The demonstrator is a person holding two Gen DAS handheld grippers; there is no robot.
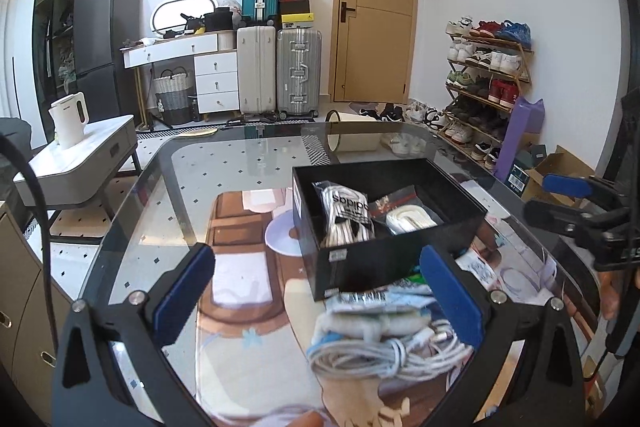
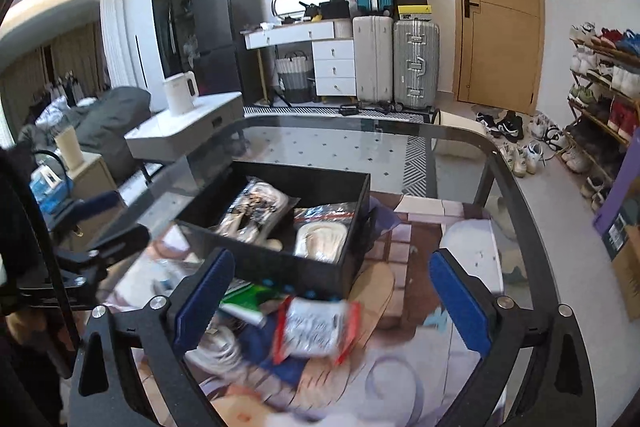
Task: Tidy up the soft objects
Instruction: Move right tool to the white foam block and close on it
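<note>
A black box [image 1: 384, 227] is seen on a glass table [image 1: 240, 163]. Its top is open. Two soft packs are laid inside it, side by side. One is a clear bag with a white bundle and black letters [image 1: 348, 215]. The other is a clear bag with a cream coil [image 1: 408, 217] in it, and a red strip is seen on that bag.

More soft things are piled on the table just in front of the box. A bunch of white cords [image 1: 384, 351] is seen there, with a crinkly blue and white pack [image 1: 380, 301] lying next to it, close to the box. In the right wrist view a white packet with red edges [image 2: 316, 327] is seen in the pile, and a green and white pack [image 2: 250, 301] is tucked beside it, near the box wall. This part is blurred.

The left gripper [image 1: 320, 299] is held over the pile with its blue pads [image 1: 184, 295] spread wide apart. Nothing is pinched between them. The right gripper [image 2: 332, 303] is also spread wide, and the red-edged packet is seen between its blue pads [image 2: 204, 303] but is not squeezed by them.

A white kettle [image 1: 70, 119] is seen on a small side table far from the box.
</note>
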